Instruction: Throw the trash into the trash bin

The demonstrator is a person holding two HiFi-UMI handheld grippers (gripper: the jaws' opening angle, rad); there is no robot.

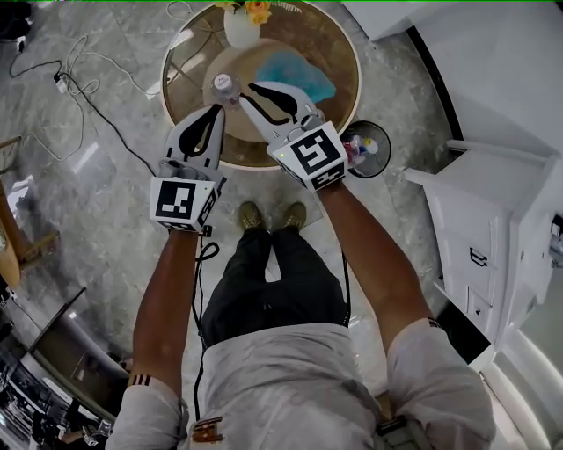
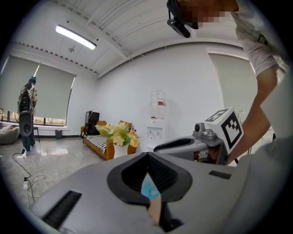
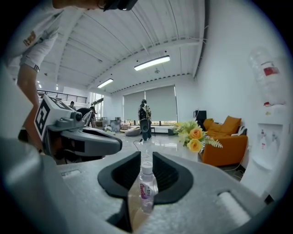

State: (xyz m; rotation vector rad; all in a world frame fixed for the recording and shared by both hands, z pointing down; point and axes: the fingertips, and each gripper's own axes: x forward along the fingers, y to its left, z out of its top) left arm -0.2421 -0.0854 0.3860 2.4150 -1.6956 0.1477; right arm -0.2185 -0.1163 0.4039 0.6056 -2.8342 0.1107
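On the round bench (image 1: 339, 39), centre-left: clear plastic bottle (image 1: 226, 85), upright, white cap on. Its label has pink lettering, too small to read in either view.

Right claw (image 1: 249, 93): jaws slightly apart, nothing pressed between the pads. In the right gripper view the bottle (image 3: 147, 185) shows through the gap between the jaws, lined up with it; from the head view it's just past the tips. Can't tell if a tip touches it.

Left claw (image 1: 219, 109): jaws together at the tips, empty. It sits over the near-left edge of the bench, beside the right claw. The left gripper view shows only a thin wedge between the jaws, with blue trash (image 2: 149, 188) and bench surface visible through it.

Blue trash (image 1: 299, 75): crumpled and bag-like, lying on the bench right of the bottle, beyond the right claw. No print visible.

Trash bin (image 1: 388, 139): round, dark, on the floor just off the bench's near-right edge, some items already inside.

Vase of flowers (image 1: 242, 25) at the far side of the bench.

Water dispenser jug (image 3: 271, 71) has a red label, unreadable.
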